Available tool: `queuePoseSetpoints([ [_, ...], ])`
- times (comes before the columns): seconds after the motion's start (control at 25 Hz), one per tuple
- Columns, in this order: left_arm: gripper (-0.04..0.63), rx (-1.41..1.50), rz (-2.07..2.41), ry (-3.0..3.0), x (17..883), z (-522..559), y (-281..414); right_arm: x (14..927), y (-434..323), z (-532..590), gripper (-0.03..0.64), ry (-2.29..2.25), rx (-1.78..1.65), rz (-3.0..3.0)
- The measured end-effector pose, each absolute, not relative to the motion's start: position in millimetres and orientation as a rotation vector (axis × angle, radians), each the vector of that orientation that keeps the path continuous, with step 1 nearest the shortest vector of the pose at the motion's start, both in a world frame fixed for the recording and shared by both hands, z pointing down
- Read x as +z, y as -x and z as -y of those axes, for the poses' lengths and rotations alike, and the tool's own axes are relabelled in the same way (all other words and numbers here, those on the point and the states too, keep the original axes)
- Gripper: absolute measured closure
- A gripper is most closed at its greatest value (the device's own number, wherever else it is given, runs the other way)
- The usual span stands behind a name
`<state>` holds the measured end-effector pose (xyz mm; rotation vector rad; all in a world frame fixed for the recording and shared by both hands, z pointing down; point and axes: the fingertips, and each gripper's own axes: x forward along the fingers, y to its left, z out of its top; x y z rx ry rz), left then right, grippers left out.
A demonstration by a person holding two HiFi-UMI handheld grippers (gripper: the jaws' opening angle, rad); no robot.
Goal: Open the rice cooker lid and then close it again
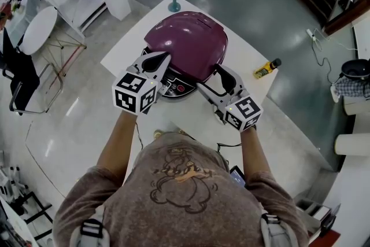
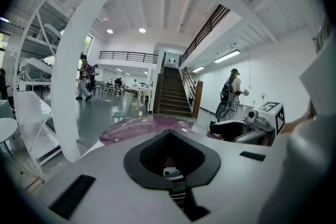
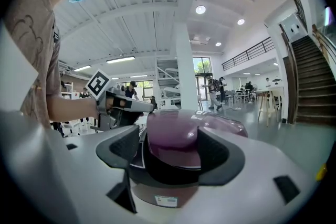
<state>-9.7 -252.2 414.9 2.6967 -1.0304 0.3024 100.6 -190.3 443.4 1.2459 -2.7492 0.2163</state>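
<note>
I have my left gripper (image 1: 157, 62) at the front-left corner of the rice cooker (image 1: 186, 43). The forearm reaches straight ahead and the tool points almost level, tipped slightly down. Its jaws are pressed together on nothing, and through the hollow between the pads I see only a sliver of the cooker's control panel (image 1: 173, 88).

My right gripper (image 1: 218, 83) comes in at the cooker's front-right, angled inward towards the left gripper and also close to level. Its jaws are spread wide, and in its own view the edge of the purple lid (image 3: 173, 134) stands between the pads with a gap showing on the left side, so it is not clamped.

The lid lies closed on the cooker, which stands on the white table (image 1: 191, 121).
</note>
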Motion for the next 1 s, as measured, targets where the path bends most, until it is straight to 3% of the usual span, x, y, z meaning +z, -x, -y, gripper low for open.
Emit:
queuePoseSetpoints([
  [1.0, 0.577, 0.48, 0.995, -2.62, 449.8, 248.5, 10.8, 463.4, -104.7, 191.5, 0.333, -1.266, 0.37, 2.742],
])
